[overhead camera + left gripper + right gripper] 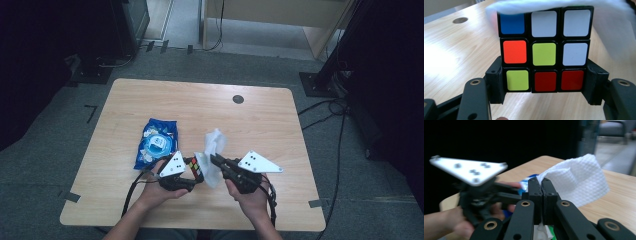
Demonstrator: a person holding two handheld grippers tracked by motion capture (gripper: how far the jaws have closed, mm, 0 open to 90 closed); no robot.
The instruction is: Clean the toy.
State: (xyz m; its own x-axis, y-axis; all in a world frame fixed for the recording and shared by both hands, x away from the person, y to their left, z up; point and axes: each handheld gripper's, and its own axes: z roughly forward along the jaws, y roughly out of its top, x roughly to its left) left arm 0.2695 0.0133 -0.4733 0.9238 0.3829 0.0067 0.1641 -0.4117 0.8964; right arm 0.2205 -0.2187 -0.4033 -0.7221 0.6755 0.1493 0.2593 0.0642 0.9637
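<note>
My left gripper (196, 171) is shut on a Rubik's cube (195, 165), held just above the table near its front edge. Seen along the jaws in the left gripper view, my left gripper (545, 81) clamps the cube (544, 50) by its bottom row, with blue, white, orange, yellow-green and red stickers facing the camera. My right gripper (215, 161) is shut on a white wet wipe (214, 150), which drapes against the cube's right side. The right gripper view has my right gripper (541, 185) pressed tight on the wipe (579, 180), and the left hand's gripper lies blurred at the left.
A blue pack of wet wipes (156, 142) lies on the wooden table (150, 100) left of centre. A round cable hole (238, 99) sits near the far edge. Beyond the table are dark stands and cables on the grey floor.
</note>
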